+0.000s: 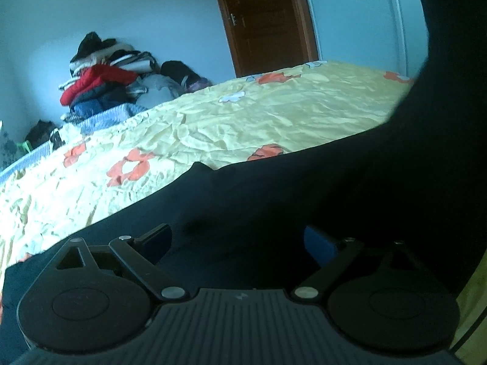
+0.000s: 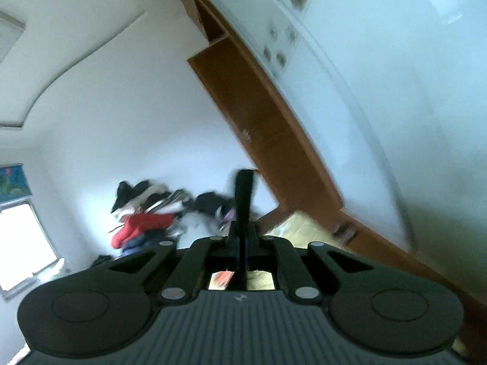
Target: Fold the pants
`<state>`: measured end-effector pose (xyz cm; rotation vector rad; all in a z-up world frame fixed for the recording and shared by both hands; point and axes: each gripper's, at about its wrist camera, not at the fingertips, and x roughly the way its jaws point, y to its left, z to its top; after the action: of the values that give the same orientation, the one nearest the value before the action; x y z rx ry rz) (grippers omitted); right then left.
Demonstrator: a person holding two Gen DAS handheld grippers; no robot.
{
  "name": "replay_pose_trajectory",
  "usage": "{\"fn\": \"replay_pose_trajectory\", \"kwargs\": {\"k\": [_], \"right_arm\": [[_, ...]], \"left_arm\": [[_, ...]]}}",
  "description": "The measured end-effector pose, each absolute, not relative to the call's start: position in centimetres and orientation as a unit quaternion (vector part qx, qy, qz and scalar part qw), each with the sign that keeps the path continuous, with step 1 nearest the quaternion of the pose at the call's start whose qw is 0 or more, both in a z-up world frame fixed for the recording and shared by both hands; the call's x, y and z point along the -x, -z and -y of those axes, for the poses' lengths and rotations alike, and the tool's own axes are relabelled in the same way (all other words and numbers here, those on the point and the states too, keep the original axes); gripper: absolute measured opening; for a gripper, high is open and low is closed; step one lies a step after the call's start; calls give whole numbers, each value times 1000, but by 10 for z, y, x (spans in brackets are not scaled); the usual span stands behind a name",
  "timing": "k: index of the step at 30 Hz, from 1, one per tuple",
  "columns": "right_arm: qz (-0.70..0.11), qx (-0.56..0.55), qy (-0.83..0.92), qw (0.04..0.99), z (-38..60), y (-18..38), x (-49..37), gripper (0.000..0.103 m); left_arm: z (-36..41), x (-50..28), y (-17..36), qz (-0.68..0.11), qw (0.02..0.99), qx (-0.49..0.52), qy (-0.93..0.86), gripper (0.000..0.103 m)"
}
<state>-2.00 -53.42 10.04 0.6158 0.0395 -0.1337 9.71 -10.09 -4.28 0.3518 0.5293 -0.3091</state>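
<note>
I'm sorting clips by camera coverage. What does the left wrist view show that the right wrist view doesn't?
Only the left wrist view shows the dark pants lying across the yellow flowered bedspread, with part of the fabric lifted at the right edge, and the left gripper with jaws open over them. Only the right wrist view shows the ceiling, a window and the right gripper, jaws shut, aimed at the wall. Both share the clothes pile with a red jacket and the brown door.
</note>
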Motion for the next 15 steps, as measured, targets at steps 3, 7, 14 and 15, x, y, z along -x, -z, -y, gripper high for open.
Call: {"fn": "replay_pose_trajectory", "kwargs": {"k": [3, 7, 14, 15], "right_arm": [[-114, -288, 170, 935, 547, -52, 33, 3], [-230, -353, 240, 874, 578, 41, 41, 3], [-220, -347, 236, 880, 576, 38, 44, 3], [-219, -347, 239, 880, 575, 36, 45, 4]], "left_arm": [[98, -99, 43, -267, 938, -161, 154, 97], [98, -100, 43, -270, 937, -160, 155, 98], [99, -99, 43, -268, 938, -164, 149, 101], [99, -99, 43, -267, 938, -165, 147, 101]]}}
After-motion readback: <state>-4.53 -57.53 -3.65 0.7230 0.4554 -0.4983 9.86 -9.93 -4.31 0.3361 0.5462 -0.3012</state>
